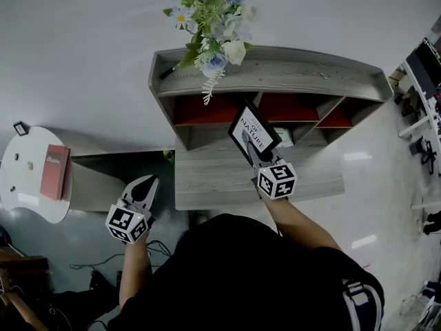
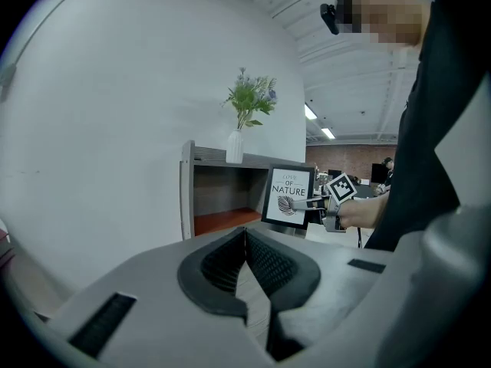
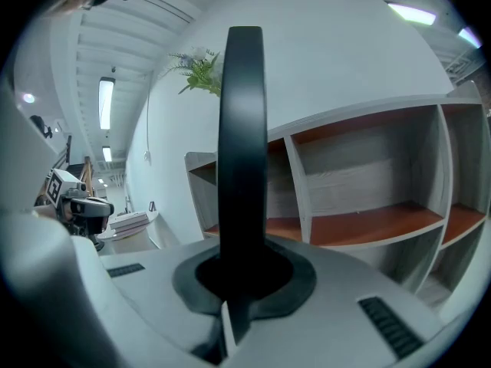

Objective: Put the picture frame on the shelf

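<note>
Right tongs [image 1: 248, 141] were clamped on the picture frame [image 1: 262, 125], holding it upright in front of the shelf [image 1: 275, 74], over its lower ledge; my left tongs [image 1: 150, 183] were closed, empty, off to the side.

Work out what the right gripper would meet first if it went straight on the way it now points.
Probably the shelf: the right gripper, its jaws shut on the picture frame, points into its open compartments. Which compartment is hard to tell.
</note>
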The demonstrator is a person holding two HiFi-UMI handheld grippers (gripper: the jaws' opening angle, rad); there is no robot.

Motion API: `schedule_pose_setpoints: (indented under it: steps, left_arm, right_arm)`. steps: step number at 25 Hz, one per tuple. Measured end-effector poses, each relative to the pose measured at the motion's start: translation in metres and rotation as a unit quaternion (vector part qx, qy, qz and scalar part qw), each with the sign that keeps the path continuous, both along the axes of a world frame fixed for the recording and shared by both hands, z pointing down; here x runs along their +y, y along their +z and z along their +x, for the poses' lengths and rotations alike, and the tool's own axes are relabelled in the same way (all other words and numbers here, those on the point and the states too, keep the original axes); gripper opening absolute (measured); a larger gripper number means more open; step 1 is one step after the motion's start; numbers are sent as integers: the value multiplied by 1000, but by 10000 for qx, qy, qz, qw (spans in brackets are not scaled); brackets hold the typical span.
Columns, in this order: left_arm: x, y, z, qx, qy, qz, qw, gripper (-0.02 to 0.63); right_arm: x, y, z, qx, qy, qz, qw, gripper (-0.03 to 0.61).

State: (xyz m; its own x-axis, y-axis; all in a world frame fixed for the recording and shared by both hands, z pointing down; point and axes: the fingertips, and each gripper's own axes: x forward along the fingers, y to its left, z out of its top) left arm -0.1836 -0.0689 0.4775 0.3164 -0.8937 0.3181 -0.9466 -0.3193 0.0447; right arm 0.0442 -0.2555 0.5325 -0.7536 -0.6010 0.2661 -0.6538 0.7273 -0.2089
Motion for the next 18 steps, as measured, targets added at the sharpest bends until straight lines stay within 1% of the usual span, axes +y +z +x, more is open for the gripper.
schedule_pose_setpoints:
  steps: [10, 18]
  left_arm:
    - [-12, 1, -19, 58, 310, 1, 9995, 20]
    - [-24, 1, -23, 105, 615, 36, 9980, 20]
  right_arm:
    - [5, 0, -4, 11, 346, -41, 9994, 23]
    - [6, 2, 5, -2, 695, -93, 9975, 23]
